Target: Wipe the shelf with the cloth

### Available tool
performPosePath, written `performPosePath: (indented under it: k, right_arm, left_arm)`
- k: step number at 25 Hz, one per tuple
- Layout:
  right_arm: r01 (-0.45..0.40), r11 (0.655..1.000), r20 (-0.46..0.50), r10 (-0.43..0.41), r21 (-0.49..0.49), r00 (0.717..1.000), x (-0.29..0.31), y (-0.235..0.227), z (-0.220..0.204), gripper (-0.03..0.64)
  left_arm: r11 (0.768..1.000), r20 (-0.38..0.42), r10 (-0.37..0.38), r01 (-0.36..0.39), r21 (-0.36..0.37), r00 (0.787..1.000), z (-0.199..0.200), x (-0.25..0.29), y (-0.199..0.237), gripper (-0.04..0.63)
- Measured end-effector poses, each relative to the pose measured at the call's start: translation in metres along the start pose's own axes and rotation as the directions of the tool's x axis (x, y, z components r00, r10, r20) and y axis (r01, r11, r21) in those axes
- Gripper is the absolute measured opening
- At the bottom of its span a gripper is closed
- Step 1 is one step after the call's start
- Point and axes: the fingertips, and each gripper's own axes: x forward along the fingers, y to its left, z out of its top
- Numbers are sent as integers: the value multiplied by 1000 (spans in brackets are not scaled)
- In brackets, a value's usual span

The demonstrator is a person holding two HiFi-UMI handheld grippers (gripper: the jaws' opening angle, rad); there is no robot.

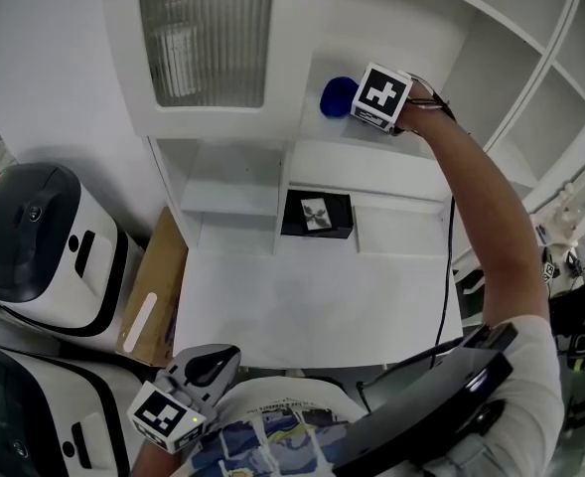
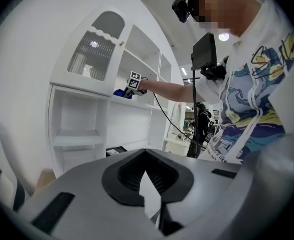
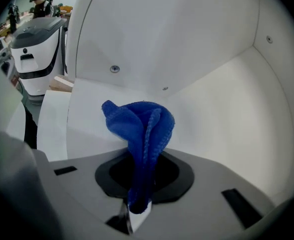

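A bunched blue cloth (image 3: pixel 141 129) is pinched in my right gripper (image 3: pixel 139 184), which is shut on it. In the head view that gripper (image 1: pixel 371 107) is stretched out to the upper shelf (image 1: pixel 371 132) of the white cabinet, and the cloth (image 1: pixel 337 96) shows as a blue lump just left of the marker cube. The cloth hangs over the white shelf board (image 3: pixel 87 119); whether it touches it I cannot tell. My left gripper (image 1: pixel 205 368) stays low by the person's body, far from the shelf, shut with nothing in it (image 2: pixel 149 184).
A black box (image 1: pixel 317 214) stands on the lower shelf at the cabinet's middle. A ribbed glass door (image 1: pixel 206 33) closes the upper left bay. White and black machines (image 1: pixel 39 251) and a cardboard sheet (image 1: pixel 153 286) stand left of the cabinet. A cable (image 1: pixel 449 266) hangs from my right arm.
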Motion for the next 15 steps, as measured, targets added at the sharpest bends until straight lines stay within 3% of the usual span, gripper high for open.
performPosePath:
  k: [12,15]
  right_arm:
    - [73,992,-204,-52,101,978,-9,-34,-138,67]
    - [86,989,-248,-53,124,967,-11,-38,-162,67]
  left_arm:
    - [996,-24,-85,86,30,996,6,32,-9,3]
    - [997,-35,-79,79,23,996,11,37,-7,3]
